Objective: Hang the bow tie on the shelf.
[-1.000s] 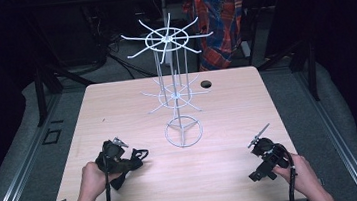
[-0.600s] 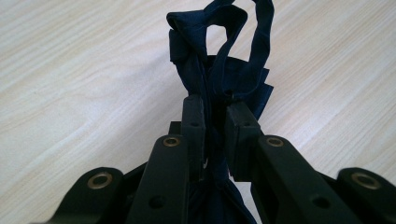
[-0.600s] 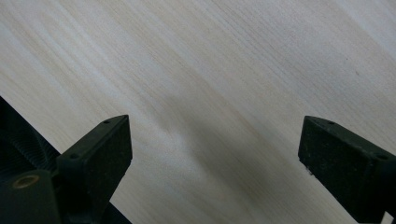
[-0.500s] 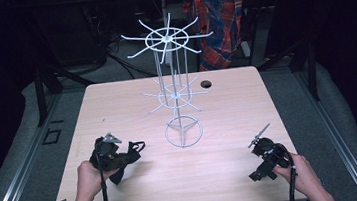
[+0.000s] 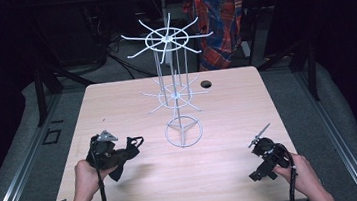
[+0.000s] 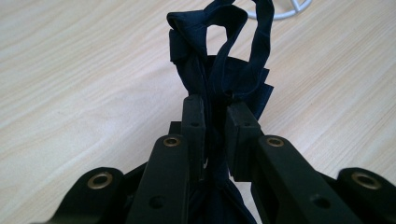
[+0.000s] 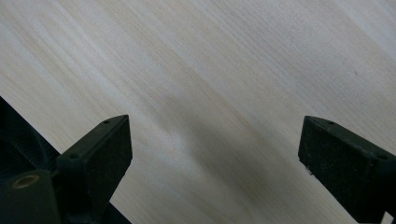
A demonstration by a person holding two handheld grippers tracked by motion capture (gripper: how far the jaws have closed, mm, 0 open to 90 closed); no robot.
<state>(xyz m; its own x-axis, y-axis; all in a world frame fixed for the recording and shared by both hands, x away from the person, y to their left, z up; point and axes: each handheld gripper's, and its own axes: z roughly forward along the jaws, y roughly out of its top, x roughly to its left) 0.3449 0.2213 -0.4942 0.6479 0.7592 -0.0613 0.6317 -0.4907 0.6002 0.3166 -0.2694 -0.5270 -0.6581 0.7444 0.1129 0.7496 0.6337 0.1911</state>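
My left gripper (image 5: 121,154) is shut on a dark navy cloth piece with loops or straps (image 5: 130,146), held just above the table's front left. In the left gripper view the cloth (image 6: 219,56) is pinched between the jaws of the left gripper (image 6: 215,109), rising in front and hanging below. A white wire display rack (image 5: 168,41) stands mid-table on a ring base (image 5: 183,130), to the right of the cloth. Near the front right my right gripper (image 5: 261,161) is open, and in its own view the right gripper (image 7: 215,154) has only bare wood between its jaws.
The light wooden table (image 5: 227,100) has a small dark round hole (image 5: 206,84) behind the rack. A plaid garment (image 5: 219,5) hangs beyond the far edge. Dark floor and metal rails surround the table.
My left gripper has shifted slightly with the cloth, whose loose end now points toward the rack. The right gripper has stayed in place.
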